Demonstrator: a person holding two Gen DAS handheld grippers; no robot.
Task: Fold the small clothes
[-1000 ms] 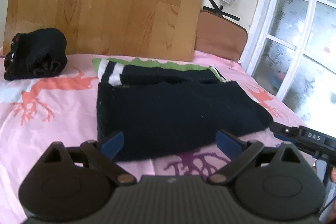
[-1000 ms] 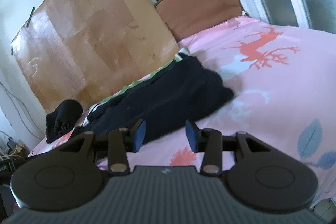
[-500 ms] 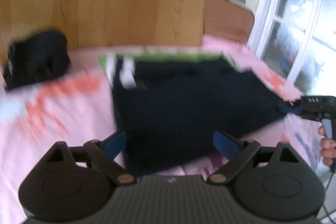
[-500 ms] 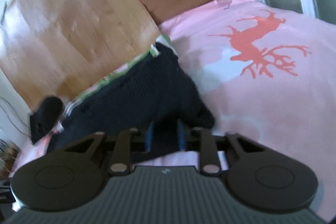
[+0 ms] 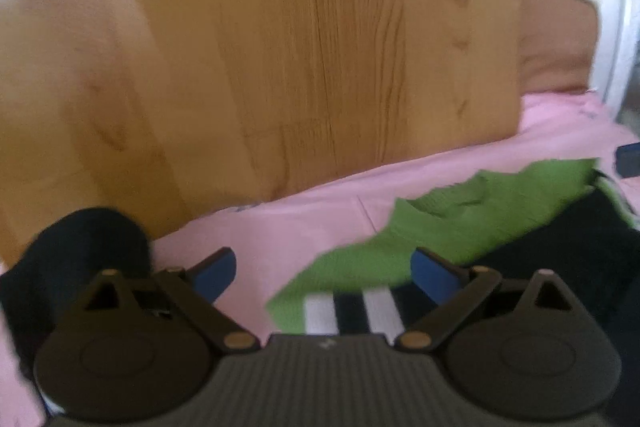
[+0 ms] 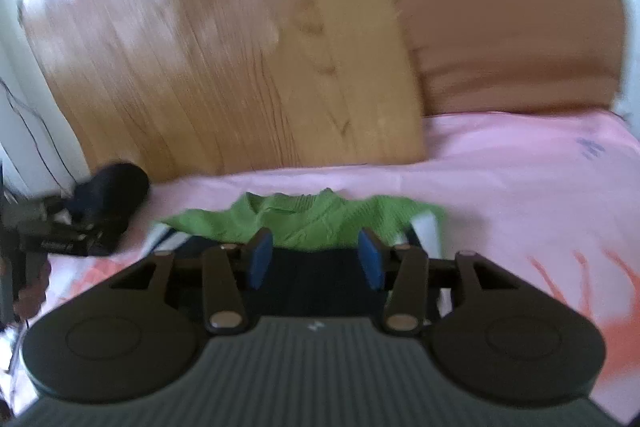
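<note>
Left wrist view: the left gripper (image 5: 322, 273) has its jaws spread wide, nothing between them, over the striped cuff of a green garment (image 5: 436, 227) lying on the pink bed (image 5: 280, 227). A black garment (image 5: 580, 239) overlaps it on the right. The right gripper (image 6: 315, 259) has its jaws opening, empty, above the same clothes. Farther back, a rolled black bundle (image 6: 114, 189) sits against a wooden board (image 6: 224, 59).
</note>
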